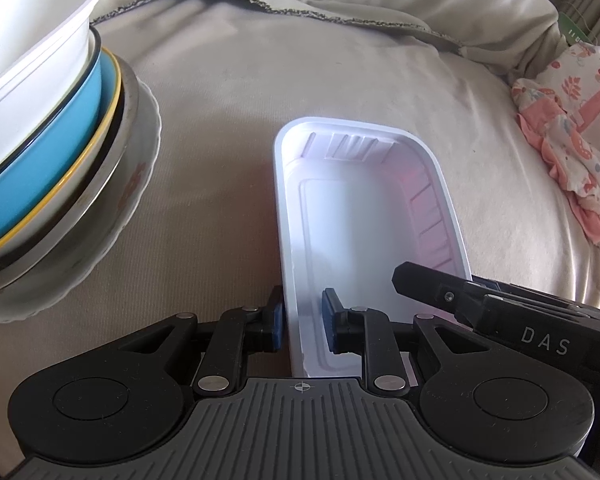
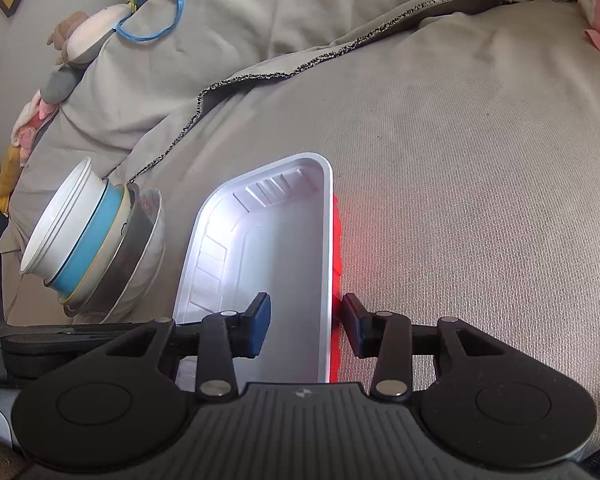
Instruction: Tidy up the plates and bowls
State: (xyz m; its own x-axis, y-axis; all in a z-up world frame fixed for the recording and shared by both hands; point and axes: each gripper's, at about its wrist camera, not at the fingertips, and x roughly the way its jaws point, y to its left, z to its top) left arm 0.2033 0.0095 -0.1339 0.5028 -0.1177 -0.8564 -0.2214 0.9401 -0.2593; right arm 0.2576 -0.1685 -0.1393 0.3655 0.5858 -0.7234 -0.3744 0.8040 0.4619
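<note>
I hold the white rectangular tray (image 1: 364,216) with both tools: my left gripper (image 1: 303,320) straddles its left long wall, one blue pad outside and one inside, and my right gripper (image 2: 306,326) straddles the opposite long wall the same way. Both sets of jaws stand narrow. On the left the outer pad lies against the wall while a slight gap shows at the inner pad; on the right a gap shows beside each pad, so I cannot tell whether either grip is firm. The tray sits near me on the beige blanket (image 1: 228,152), and it is empty. The main risk is flexing: the thin plastic wall could buckle or slip from the pads if I lift unevenly, and the tray would tip if one side rose first. The soft blanket gives no firm support, so pressing down could tilt the tray. To the left stands the stack of bowls (image 1: 40,128), leaning on the blanket: a white plastic bowl (image 1: 32,40) on top, a blue bowl (image 1: 56,172) under it, a metal bowl and a floral plate (image 1: 112,232) below. Bumping that stack could topple it. The top bowl appears empty.
</note>
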